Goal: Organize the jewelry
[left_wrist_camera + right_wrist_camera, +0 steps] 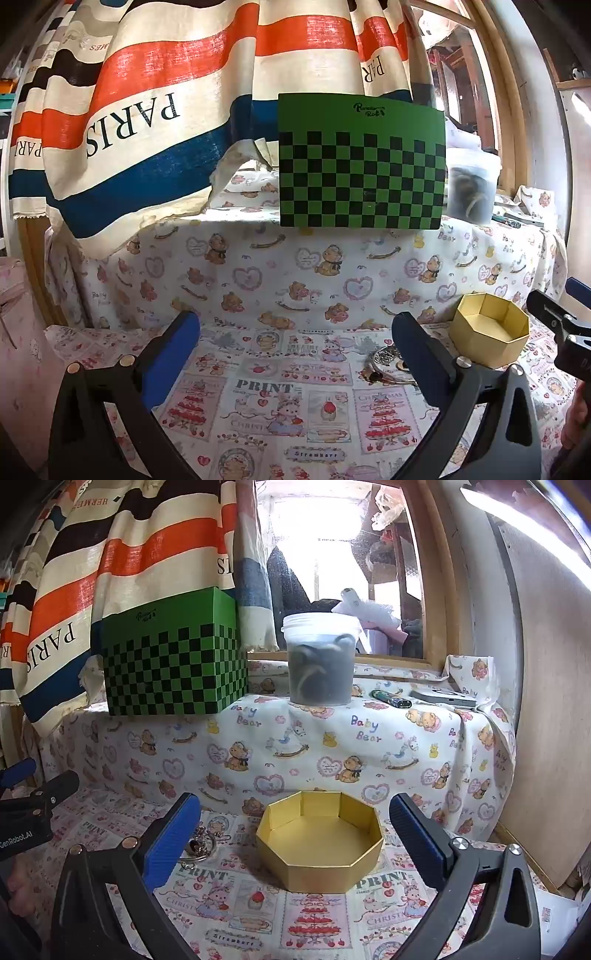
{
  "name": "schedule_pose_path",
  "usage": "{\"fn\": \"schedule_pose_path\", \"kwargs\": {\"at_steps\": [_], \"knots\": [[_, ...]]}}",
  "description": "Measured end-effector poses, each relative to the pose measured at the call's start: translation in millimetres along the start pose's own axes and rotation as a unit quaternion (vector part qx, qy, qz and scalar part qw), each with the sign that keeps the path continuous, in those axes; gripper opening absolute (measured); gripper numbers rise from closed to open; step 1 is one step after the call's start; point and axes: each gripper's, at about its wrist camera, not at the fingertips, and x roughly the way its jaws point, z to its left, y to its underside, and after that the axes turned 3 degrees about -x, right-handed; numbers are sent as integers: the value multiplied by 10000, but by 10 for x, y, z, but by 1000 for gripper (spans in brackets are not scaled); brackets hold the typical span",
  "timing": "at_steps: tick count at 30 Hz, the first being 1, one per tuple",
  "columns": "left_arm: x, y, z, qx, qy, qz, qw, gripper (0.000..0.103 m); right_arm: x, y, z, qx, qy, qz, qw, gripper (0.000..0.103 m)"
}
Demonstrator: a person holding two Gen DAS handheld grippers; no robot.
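An open gold octagonal box sits empty on the printed cloth; it also shows in the left wrist view at the right. A small heap of silver jewelry lies left of the box, partly hidden by my left gripper's right finger; in the right wrist view the jewelry lies beside my right gripper's left finger. My left gripper is open and empty, with the jewelry just ahead of its right finger. My right gripper is open and empty, facing the box.
A raised shelf under teddy-bear cloth holds a green checkered box, a clear plastic tub, a lighter and a flat grey device. A striped PARIS curtain hangs at the left. A wooden board stands at the right.
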Motion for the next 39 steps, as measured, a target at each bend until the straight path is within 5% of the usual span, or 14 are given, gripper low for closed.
{"fn": "schedule_pose_path", "kwargs": {"at_steps": [39], "knots": [[10,5,37,-62,-56,11,10000,103,14,2,9,28,-17,2,10000,103]]}}
